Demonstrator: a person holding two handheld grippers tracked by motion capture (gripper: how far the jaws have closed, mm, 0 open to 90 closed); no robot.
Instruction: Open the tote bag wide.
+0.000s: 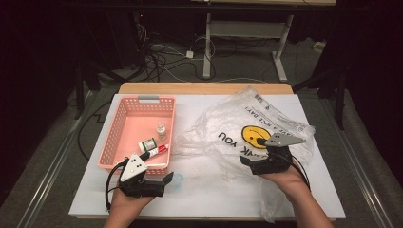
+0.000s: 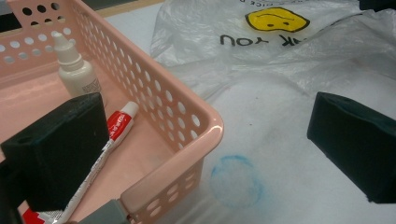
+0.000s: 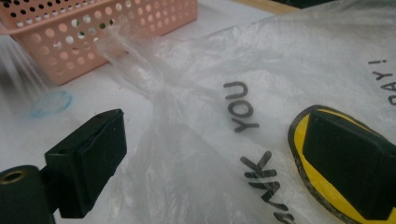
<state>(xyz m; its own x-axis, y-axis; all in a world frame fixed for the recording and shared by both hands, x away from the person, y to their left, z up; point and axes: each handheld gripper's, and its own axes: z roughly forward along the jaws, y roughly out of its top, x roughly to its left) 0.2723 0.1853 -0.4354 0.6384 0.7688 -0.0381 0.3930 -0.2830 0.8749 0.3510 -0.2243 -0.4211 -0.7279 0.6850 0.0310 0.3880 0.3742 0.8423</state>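
Pink basket [image 1: 119, 124], dropper bottle [image 1: 161, 130], tube [image 1: 158, 150], small jar [image 1: 148, 144] inside

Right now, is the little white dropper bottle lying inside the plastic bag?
No, the dropper bottle stands in the pink basket.

Plastic bag [image 1: 247, 126]: "THANK YOU", "HAVE A NICE DAY!", yellow smiley [image 1: 253, 135].
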